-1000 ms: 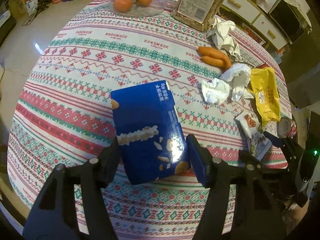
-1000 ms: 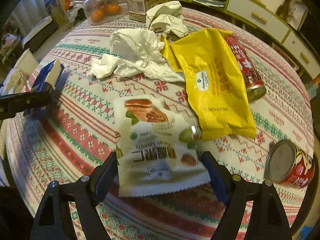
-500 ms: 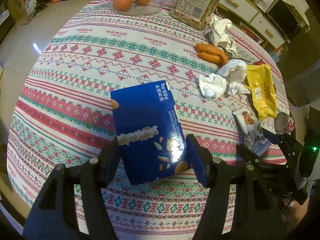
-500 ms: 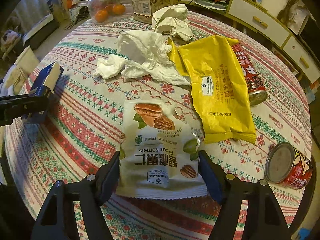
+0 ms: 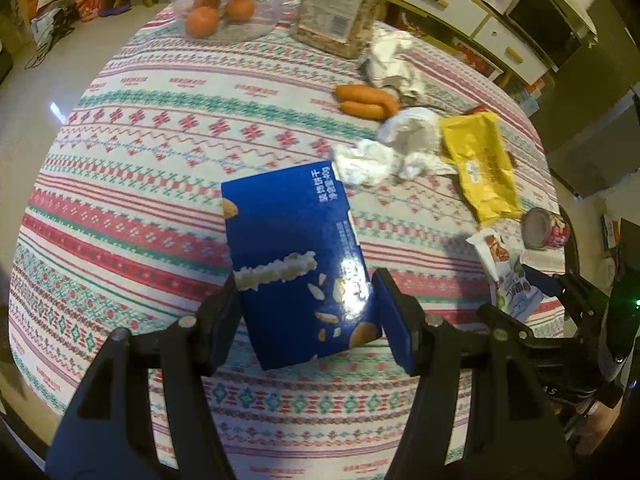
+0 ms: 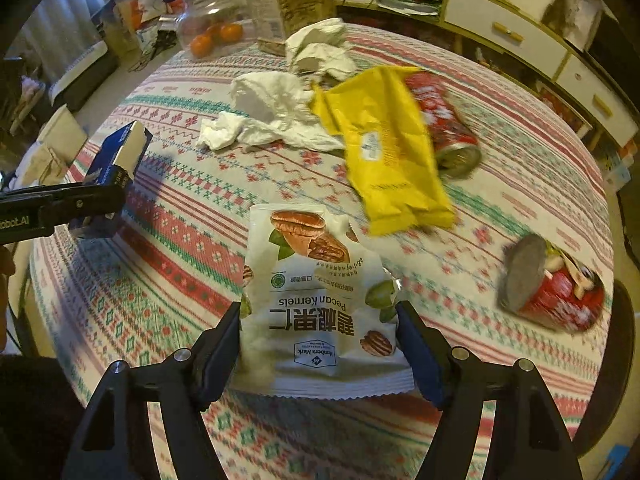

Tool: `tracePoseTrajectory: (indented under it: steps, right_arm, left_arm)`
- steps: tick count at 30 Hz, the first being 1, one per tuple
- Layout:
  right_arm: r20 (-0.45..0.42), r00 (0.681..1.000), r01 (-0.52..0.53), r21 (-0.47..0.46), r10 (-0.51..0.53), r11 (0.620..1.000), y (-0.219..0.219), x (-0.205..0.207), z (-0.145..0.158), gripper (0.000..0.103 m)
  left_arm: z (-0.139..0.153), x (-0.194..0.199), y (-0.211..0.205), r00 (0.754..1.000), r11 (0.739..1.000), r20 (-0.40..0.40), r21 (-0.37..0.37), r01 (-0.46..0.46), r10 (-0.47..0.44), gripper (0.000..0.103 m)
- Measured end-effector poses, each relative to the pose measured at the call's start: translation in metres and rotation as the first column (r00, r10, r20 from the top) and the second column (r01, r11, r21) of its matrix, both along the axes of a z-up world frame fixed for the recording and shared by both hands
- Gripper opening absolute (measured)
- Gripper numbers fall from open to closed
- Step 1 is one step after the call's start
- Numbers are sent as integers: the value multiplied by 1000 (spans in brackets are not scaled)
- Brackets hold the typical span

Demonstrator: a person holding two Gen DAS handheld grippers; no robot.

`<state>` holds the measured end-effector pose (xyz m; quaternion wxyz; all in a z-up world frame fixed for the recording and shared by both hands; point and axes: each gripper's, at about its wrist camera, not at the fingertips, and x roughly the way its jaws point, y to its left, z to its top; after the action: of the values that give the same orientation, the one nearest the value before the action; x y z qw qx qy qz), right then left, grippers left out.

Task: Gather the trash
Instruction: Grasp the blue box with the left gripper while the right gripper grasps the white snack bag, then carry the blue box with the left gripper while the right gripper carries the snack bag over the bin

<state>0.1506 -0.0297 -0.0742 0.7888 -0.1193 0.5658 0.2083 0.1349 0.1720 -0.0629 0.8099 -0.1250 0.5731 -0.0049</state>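
Observation:
My left gripper (image 5: 306, 300) is shut on a blue snack box (image 5: 296, 260), held clear above the patterned tablecloth (image 5: 160, 168). The box (image 6: 116, 160) and the left gripper (image 6: 80, 204) also show at the left of the right wrist view. My right gripper (image 6: 318, 336) is shut on a white pecan kernels bag (image 6: 316, 300), lifted off the cloth (image 6: 180, 240). Still lying on the table are crumpled white tissues (image 6: 272, 112), a yellow wrapper (image 6: 384, 148), a long red can (image 6: 444, 120) and a short red can (image 6: 552, 284) on its side.
Two carrots (image 5: 366, 102), a clear bowl of oranges (image 5: 224, 12) and a large cereal bag (image 5: 340, 8) stand at the far side. More crumpled paper (image 5: 390, 62) lies beside the carrots. White drawers (image 6: 520, 40) line the wall behind the round table.
Both grippers have risen, lifting the blue box and the pecan bag off the table. The right jaws closed in on the bag; the table looks farther away in both views.

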Motion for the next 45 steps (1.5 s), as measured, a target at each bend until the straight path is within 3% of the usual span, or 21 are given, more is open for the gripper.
tracePoseTrajectory:
  steps: [14, 24, 37, 45]
  right_arm:
    - [35, 987, 155, 61, -157, 986, -123, -32, 43, 76]
    - [67, 954, 286, 74, -291, 955, -214, -48, 61, 76]
    - [84, 863, 496, 55, -499, 867, -341, -63, 61, 76]
    - [67, 784, 617, 30, -617, 787, -414, -72, 48, 76]
  left_arm:
    - [19, 2, -89, 986, 989, 73, -5, 149, -148, 65]
    - [23, -6, -185, 942, 948, 108, 30, 316, -318, 65]
    - [31, -13, -304, 849, 861, 147, 51, 506, -508, 65]
    - [34, -4, -376, 800, 812, 152, 34, 582, -580, 65]
